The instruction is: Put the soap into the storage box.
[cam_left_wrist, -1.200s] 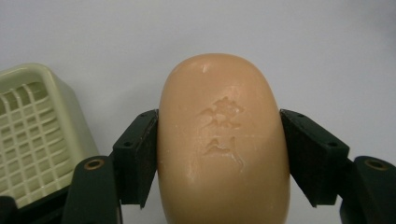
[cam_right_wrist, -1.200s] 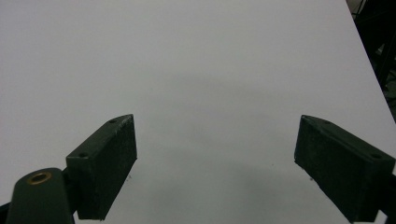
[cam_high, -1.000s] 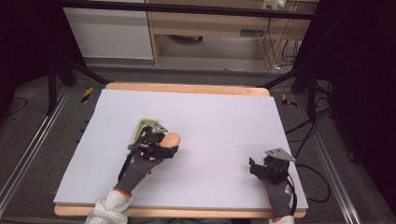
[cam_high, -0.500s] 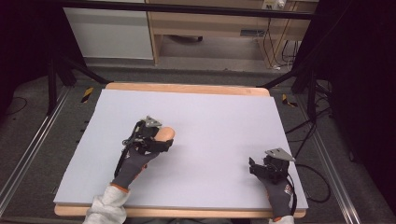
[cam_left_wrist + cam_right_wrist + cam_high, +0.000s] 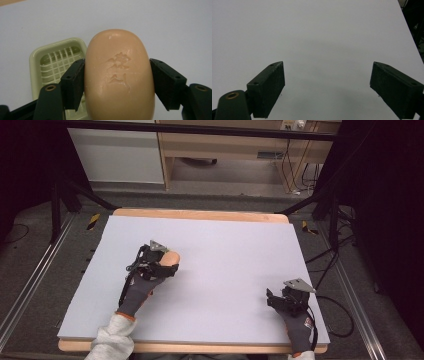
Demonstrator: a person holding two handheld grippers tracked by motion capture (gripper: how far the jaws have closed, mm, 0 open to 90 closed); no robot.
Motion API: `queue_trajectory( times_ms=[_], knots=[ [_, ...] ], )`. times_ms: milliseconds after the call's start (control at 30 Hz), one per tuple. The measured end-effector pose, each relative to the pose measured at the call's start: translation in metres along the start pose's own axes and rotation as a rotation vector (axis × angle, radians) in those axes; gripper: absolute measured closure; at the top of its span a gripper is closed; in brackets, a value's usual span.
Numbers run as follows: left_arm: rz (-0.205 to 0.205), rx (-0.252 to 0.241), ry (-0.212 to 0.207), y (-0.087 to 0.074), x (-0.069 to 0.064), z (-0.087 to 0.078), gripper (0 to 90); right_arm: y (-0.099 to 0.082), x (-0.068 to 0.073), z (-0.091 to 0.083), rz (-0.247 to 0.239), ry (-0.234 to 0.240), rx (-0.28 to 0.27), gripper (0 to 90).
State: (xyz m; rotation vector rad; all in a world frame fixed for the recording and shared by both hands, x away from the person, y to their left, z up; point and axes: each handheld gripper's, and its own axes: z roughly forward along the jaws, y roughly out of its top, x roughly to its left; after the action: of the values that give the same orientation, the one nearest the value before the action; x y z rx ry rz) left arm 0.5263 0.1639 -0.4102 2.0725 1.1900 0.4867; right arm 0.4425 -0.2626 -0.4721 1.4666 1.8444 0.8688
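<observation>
A peach soap bar (image 5: 119,75) with a stamped mark sits clamped between the jaws of my left gripper (image 5: 117,85), which is shut on it. Below and to its left in the left gripper view lies a pale green soap dish (image 5: 53,62) with a gridded bottom, partly hidden by the left jaw. In the high view the left gripper (image 5: 167,263) holds the soap bar (image 5: 172,257) over the left middle of the white board (image 5: 235,245). My right gripper (image 5: 271,301) rests near the front right corner, open and holding nothing, its jaws wide apart (image 5: 327,87).
The board lies on a wooden table top (image 5: 200,214) whose edge shows at the back. Black stand legs (image 5: 320,195) and cables (image 5: 340,305) run beside the table on the right. A metal rail (image 5: 30,285) runs along the left.
My left gripper has carried the soap away from the person and a little left, and now covers the green dish in the high view. The right gripper has not moved.
</observation>
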Motion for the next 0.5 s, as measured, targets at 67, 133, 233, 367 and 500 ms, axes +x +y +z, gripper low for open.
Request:
queue_trajectory(
  times_ms=[67, 133, 233, 367, 500],
  knots=[
    [-0.012, -0.002, 0.008, 0.001, 0.005, 0.0, 31.4, 0.0, 0.0, 0.0, 0.002, 0.0, 0.002, 12.8],
    [-0.017, -0.002, 0.01, 0.001, 0.006, 0.0, 31.4, 0.0, 0.0, 0.0, 0.003, 0.0, 0.002, 12.8],
    [-0.024, -0.003, 0.018, 0.001, 0.01, 0.0, 31.4, 0.0, 0.0, 0.0, 0.002, -0.001, 0.003, 12.8],
    [-0.038, -0.007, 0.035, 0.002, 0.015, 0.003, 31.4, 0.0, 0.0, 0.0, 0.001, -0.001, 0.002, 12.8],
    [-0.044, -0.003, 0.046, 0.002, 0.019, 0.004, 31.4, 0.0, 0.0, 0.0, 0.002, -0.003, 0.003, 12.8]
  ],
)
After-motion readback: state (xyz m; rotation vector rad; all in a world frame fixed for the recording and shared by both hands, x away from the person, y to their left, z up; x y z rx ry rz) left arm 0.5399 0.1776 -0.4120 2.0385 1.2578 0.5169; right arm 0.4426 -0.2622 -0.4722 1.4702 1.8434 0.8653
